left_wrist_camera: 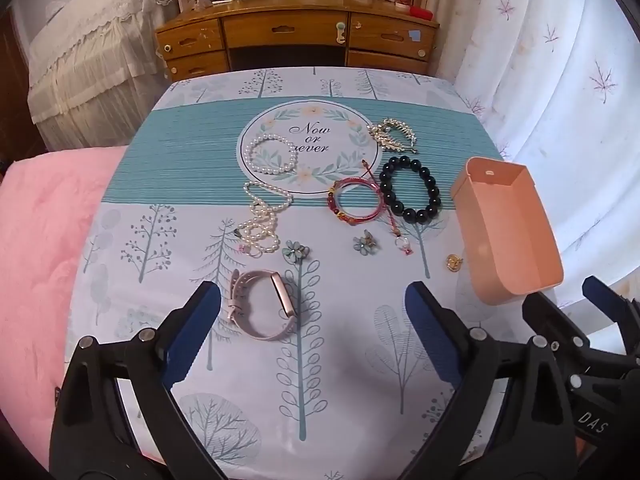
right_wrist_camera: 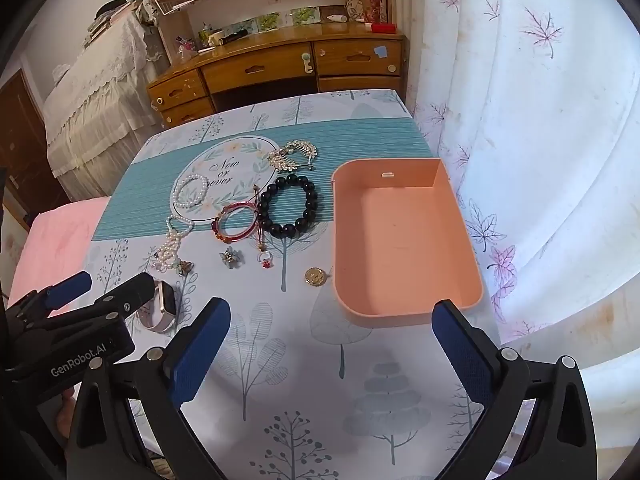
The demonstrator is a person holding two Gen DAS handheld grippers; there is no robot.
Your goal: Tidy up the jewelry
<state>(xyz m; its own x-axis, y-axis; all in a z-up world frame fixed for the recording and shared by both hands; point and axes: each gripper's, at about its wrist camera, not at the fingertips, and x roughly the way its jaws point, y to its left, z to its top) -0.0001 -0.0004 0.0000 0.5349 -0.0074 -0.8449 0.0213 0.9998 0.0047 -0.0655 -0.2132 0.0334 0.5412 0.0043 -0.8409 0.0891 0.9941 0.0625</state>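
Observation:
Jewelry lies spread on the tree-print tablecloth. A pink smart band sits nearest, just beyond my left gripper, which is open with nothing between its fingers. Farther off lie a pearl bracelet, a pearl strand, a red bangle, a dark bead bracelet, a silver leaf brooch, two flower clips and a gold coin pendant. The empty pink box stands at the right. My right gripper hangs open before the box's near wall.
A wooden desk with drawers and clutter stands behind the table. A white curtain hangs along the right side. A pink blanket lies left of the table, and a lace-covered piece of furniture stands at the far left.

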